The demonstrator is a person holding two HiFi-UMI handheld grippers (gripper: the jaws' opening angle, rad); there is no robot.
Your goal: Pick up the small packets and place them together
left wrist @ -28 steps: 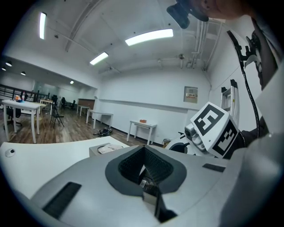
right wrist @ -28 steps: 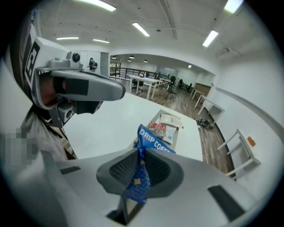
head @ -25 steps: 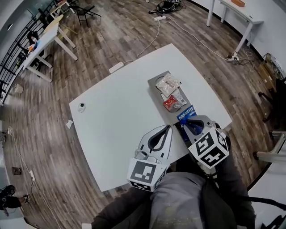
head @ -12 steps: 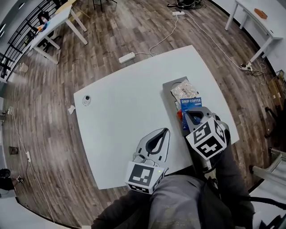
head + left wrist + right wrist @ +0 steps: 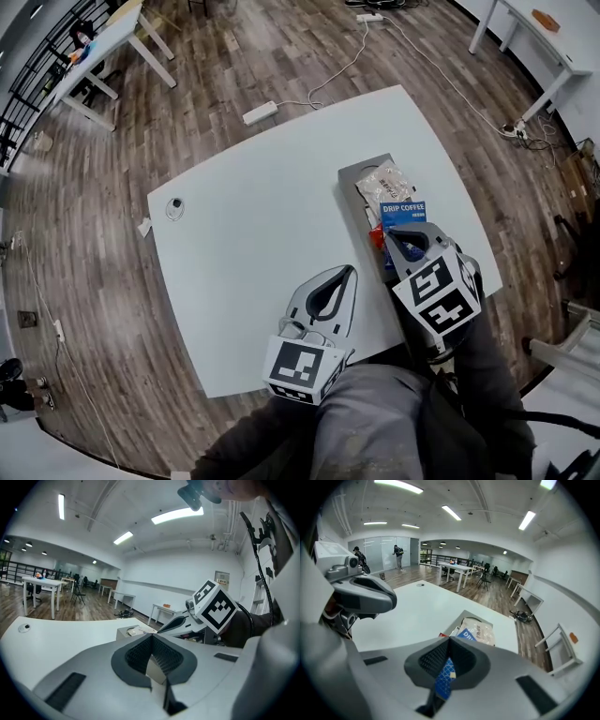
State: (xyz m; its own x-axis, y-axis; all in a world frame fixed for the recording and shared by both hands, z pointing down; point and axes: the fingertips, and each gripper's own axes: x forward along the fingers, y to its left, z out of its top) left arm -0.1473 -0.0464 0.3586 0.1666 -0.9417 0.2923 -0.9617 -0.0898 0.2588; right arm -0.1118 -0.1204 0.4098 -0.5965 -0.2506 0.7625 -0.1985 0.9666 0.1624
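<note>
**Head view.**
- White table [image 5: 262, 244], on a wood-plank floor.
- Grey tray [image 5: 352, 180], toward the table's right side.
- Clear printed packet [image 5: 382, 182], lying in the tray at its far end.
- Blue drip-coffee packet [image 5: 403, 214], over the tray. Its far edge overlaps the clear packet. Whether it rests there or is lifted off, I cannot tell.
- Red packet [image 5: 376, 240], just left of the blue one and mostly covered.
- Right gripper [image 5: 405, 244], its tip at the blue packet's near end, with its marker cube toward the person.
- Left gripper [image 5: 349, 272], above bare tabletop left of the tray and touching no packet.
- Small round object [image 5: 174, 206], well apart near the table's left edge.
- Power strip [image 5: 262, 113], on the floor beyond the table.

**Left gripper view.**
- Left gripper's ribbed pads [image 5: 140, 656] are pressed together with nothing between them.
- The tray [image 5: 123, 633] with a packet on it lies ahead.
- The right gripper [image 5: 180, 623] reaches in from the right, over the tray's near side.

**Right gripper view.**
- Right gripper's pads [image 5: 433, 660] are closed on the blue drip-coffee packet [image 5: 445, 679], pinching its edge. The packet's printed end shows just past the tips.
- The clear printed packet [image 5: 482, 631] lies beyond, in the tray [image 5: 456, 624].
- A sliver of the red packet [image 5: 442, 633] shows at the left.
- The left gripper [image 5: 363, 595] is at the left of the frame, above the table.
</note>
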